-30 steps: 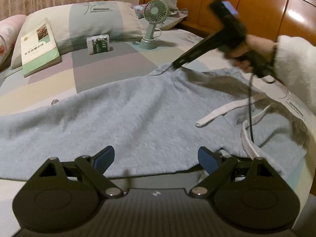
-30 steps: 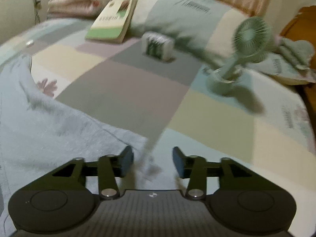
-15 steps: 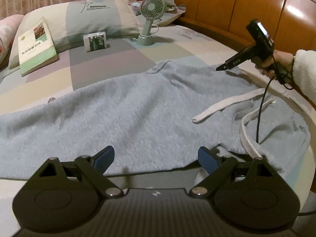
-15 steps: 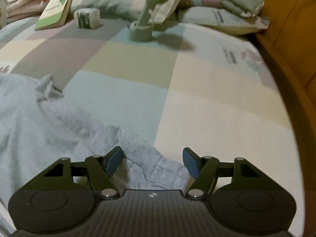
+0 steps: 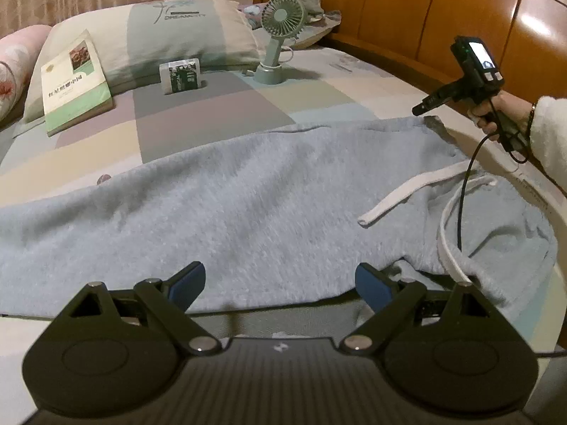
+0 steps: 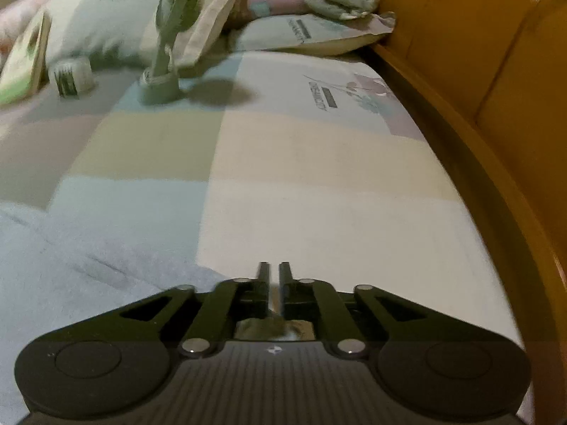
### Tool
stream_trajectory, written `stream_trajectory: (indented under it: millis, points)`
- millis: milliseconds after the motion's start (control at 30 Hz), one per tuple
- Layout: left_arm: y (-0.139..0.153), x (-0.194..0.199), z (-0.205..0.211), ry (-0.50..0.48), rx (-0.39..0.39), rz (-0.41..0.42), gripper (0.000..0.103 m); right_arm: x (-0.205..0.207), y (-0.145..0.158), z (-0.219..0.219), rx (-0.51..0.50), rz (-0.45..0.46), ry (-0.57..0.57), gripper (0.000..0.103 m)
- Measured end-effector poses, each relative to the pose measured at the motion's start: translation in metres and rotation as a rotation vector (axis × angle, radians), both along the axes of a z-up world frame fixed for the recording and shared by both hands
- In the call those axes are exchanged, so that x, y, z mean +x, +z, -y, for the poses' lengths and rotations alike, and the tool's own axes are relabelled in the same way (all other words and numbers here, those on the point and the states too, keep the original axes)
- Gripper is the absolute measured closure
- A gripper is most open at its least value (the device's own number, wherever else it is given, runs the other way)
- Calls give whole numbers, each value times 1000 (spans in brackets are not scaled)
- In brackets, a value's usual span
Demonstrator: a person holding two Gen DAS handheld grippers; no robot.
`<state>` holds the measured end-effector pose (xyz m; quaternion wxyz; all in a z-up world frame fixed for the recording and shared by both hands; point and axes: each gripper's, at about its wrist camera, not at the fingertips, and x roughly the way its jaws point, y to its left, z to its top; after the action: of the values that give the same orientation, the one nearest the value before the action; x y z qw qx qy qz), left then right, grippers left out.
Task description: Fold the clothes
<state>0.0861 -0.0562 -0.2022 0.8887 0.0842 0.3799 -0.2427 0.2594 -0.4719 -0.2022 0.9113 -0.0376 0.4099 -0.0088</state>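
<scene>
Grey trousers [image 5: 269, 191] lie spread flat across the bed [image 5: 212, 106]. Left gripper [image 5: 280, 281] hangs wide open above their near edge, holding nothing. Right gripper [image 6: 273, 272] is fully closed at the far waistband corner; whether it pinches cloth cannot be told.

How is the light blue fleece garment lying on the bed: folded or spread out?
Spread out. The light blue fleece garment lies flat in one layer across the patchwork bed, white drawstrings loose on top.

My left gripper [image 5: 280, 285] sits with its jaws spread wide, tilted downward. My right gripper [image 6: 273, 272] has its jaws drawn together, fingers nearly touching; from the left view its tip angles down, gripped by my right hand [image 5: 496, 113], white sleeve behind
</scene>
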Motion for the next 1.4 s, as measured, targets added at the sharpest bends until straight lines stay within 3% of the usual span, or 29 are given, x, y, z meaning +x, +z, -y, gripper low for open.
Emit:
stream_trajectory:
  millis: [133, 300, 567, 800, 967, 1300, 1400]
  points:
    - [5, 2, -12, -4, 18, 19, 12, -15, 31, -6, 80, 40, 28, 64]
    - [4, 20, -43, 44, 53, 26, 12, -21, 70, -58, 115, 41, 186, 59]
    - [-7, 58, -101, 130, 47, 56, 12, 4, 101, -210, 112, -7, 459, 59]
    - [-21, 50, -159, 189, -29, -9, 12, 44, 59, -362, 9, -87, 677, 60]
    - [-18, 50, -186, 243, -65, 8, 11, 51, 13, -437, -6, -166, 771, 64]
    - [-12, 49, -203, 280, -103, 22, 11, 0, -16, -472, -185, -175, 892, 64]
    - [-11, 47, -203, 267, -117, 30, 10, 4, 2, -468, -135, -151, 890, 64]
